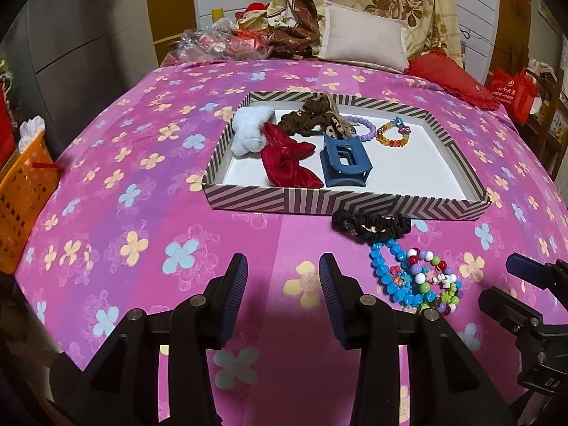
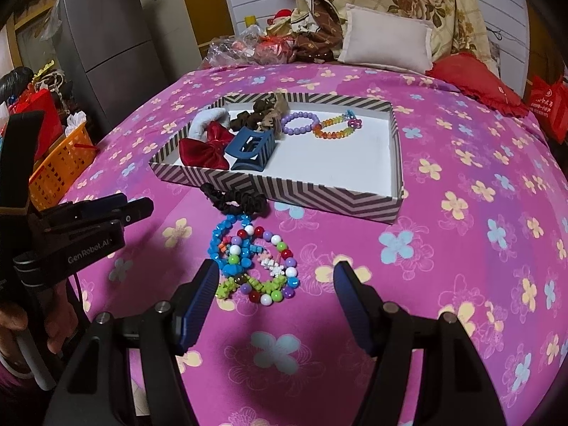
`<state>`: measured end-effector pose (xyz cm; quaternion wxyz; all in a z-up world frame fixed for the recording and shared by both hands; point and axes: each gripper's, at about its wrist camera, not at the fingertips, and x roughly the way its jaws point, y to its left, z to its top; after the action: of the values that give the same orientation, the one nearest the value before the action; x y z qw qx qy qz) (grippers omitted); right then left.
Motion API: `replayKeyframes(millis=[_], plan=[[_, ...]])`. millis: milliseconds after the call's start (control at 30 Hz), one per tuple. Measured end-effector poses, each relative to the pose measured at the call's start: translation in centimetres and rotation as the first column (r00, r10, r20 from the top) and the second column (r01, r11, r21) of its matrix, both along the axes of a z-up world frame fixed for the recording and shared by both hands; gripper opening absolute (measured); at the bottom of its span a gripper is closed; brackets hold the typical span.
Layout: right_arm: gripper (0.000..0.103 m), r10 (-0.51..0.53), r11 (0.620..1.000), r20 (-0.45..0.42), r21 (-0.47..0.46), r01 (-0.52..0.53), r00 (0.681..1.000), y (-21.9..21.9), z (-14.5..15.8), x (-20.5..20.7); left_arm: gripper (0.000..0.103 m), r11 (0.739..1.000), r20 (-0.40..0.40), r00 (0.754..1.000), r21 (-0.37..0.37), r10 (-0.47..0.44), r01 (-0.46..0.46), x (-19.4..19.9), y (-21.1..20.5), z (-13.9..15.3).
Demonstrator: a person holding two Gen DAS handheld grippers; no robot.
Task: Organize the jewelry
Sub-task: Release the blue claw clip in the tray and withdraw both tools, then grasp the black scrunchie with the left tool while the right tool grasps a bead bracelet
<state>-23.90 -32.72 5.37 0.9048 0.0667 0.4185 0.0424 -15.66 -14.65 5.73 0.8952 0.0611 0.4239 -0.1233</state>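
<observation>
A striped shallow box [image 1: 340,206] [image 2: 319,195] sits on the pink floral bedspread. It holds a white fluffy scrunchie [image 1: 250,131], a red bow [image 1: 284,158] [image 2: 204,149], a blue claw clip [image 1: 342,163] [image 2: 252,151], brown scrunchies [image 1: 312,117], a purple bead bracelet [image 2: 300,124] and a rainbow bead bracelet [image 1: 394,131] [image 2: 335,127]. In front of the box lie a black scrunchie [image 1: 372,225] [image 2: 236,200] and a pile of colourful bead bracelets [image 1: 415,278] [image 2: 254,262]. My left gripper [image 1: 282,296] is open and empty, left of the pile. My right gripper [image 2: 277,301] is open, just short of the pile.
An orange basket [image 1: 21,191] [image 2: 62,165] stands off the bed's left edge. Pillows [image 1: 362,35], a red cushion [image 2: 475,81] and bags lie at the bed's far end. A grey fridge [image 2: 103,35] stands at the left.
</observation>
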Motion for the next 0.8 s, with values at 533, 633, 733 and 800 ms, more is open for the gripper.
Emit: replayKeyframes(millis=[533, 633, 733, 800], plan=[[0.058, 0.047, 0.998, -0.009, -0.029, -0.047, 0.999, 1.3, -1.1, 1.2, 0.043, 0.993, -0.131, 0.991, -0.116, -0.036, 0.021, 1.9, -0.2, -1.2], [0.058, 0.047, 0.999, -0.015, -0.015, -0.047, 0.999, 1.3, -1.4, 1.6, 0.043, 0.988, -0.163, 0.986, -0.157, -0.030, 0.004, 3.0, -0.4, -1.4], [0.058, 0.042, 0.999, -0.016, -0.004, -0.042, 0.999, 1.1, -1.6, 1.7, 0.043, 0.976, -0.222, 0.975, -0.215, -0.020, -0.030, 4.5, -0.6, -1.8], [0.058, 0.042, 0.999, -0.017, -0.002, -0.042, 0.999, 0.9, -1.7, 1.7, 0.043, 0.963, -0.257, 0.966, -0.264, -0.010, -0.060, 5.3, -0.7, -2.0]])
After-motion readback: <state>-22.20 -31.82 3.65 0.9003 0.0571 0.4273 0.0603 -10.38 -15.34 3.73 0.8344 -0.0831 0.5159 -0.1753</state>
